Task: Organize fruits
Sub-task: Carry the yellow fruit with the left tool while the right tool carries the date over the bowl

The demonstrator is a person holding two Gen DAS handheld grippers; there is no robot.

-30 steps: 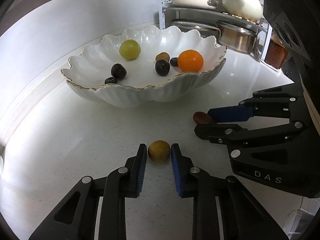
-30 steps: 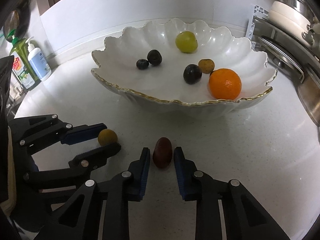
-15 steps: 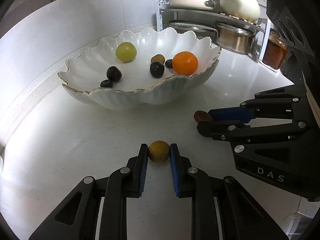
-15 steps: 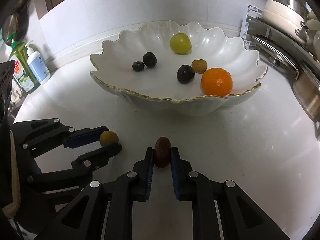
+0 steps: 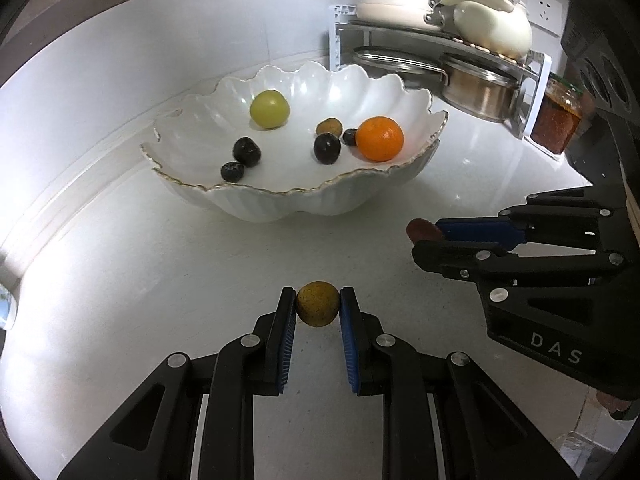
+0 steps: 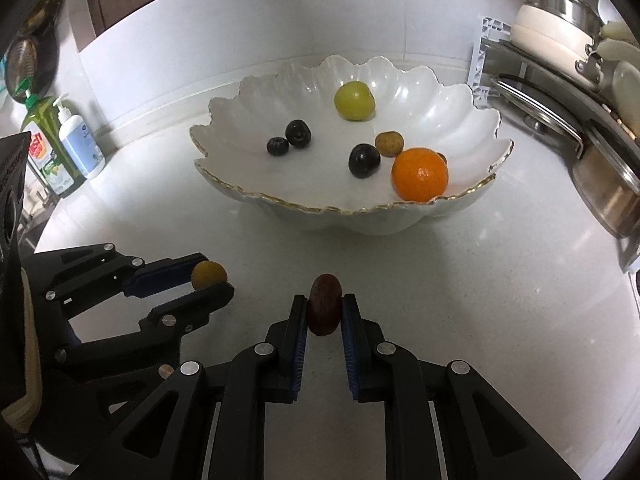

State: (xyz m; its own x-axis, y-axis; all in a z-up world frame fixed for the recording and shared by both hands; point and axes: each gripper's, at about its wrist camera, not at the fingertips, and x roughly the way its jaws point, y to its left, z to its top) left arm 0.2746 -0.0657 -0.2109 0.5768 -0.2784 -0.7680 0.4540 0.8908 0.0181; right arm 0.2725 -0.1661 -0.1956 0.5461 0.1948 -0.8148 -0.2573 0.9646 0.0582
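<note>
The bowl (image 6: 224, 168) is white with a gold rim. In it lie an orange (image 6: 419, 175), a yellow-green fruit (image 6: 354, 101) and dark purple berries (image 6: 298, 133). The fingers (image 5: 285, 340) are black with blue pads, and the surface (image 6: 500, 280) is white with fine speckles.

The countertop (image 5: 120, 280) looks like smooth, faintly speckled white stone with a soft sheen. The scalloped bowl (image 6: 460, 120) is glossy white ceramic with a thin gilt rim. The orange (image 6: 419, 175) has a finely pitted, slightly shiny peel. On the far right, steel pots (image 5: 480, 88) shine like brushed metal. Both grippers' fingers (image 5: 286, 320) are matt black plastic with ribbed blue pads.
</note>
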